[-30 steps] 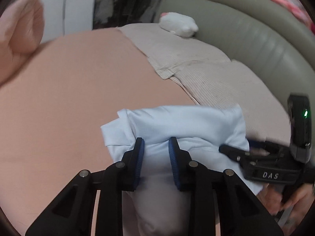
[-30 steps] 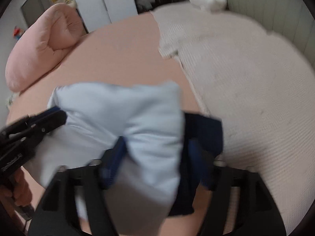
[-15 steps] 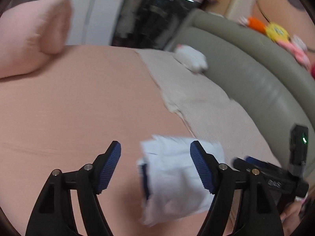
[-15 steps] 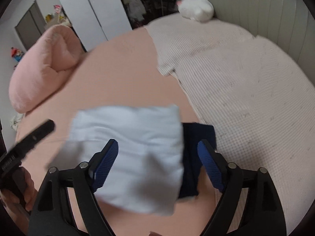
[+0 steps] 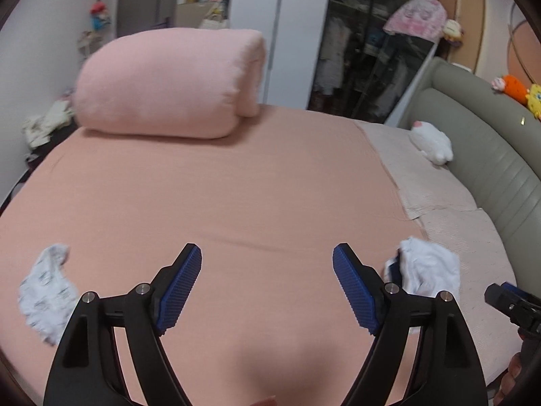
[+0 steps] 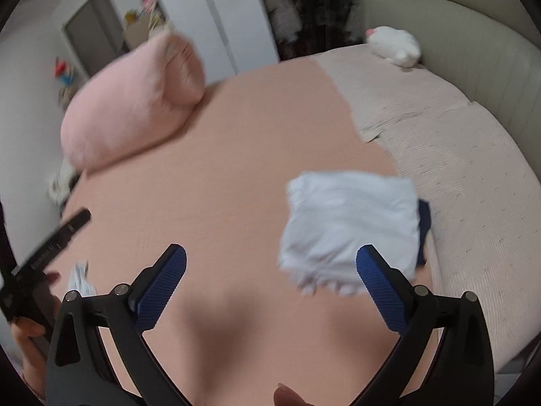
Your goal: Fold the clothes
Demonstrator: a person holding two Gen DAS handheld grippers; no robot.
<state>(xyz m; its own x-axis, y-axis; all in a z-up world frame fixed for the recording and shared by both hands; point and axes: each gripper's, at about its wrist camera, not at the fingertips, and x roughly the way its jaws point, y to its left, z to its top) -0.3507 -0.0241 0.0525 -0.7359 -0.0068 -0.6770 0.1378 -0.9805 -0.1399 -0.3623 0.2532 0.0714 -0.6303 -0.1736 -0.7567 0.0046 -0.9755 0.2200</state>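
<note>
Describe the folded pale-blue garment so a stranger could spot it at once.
Start at the big bed with the peach sheet and go to its right side, where the sheet meets the beige blanket. There lies the folded garment, a pale-blue square on top of a navy cloth. The only other loose cloth is a crumpled white patterned piece, far to the left.

Rolled pink quilt on the bed, white plush toy (by the headboard)

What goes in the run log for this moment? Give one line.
left gripper: jaws open, empty | right gripper: jaws open, empty | folded light-blue garment: on bed | patterned cloth: unfolded
</note>
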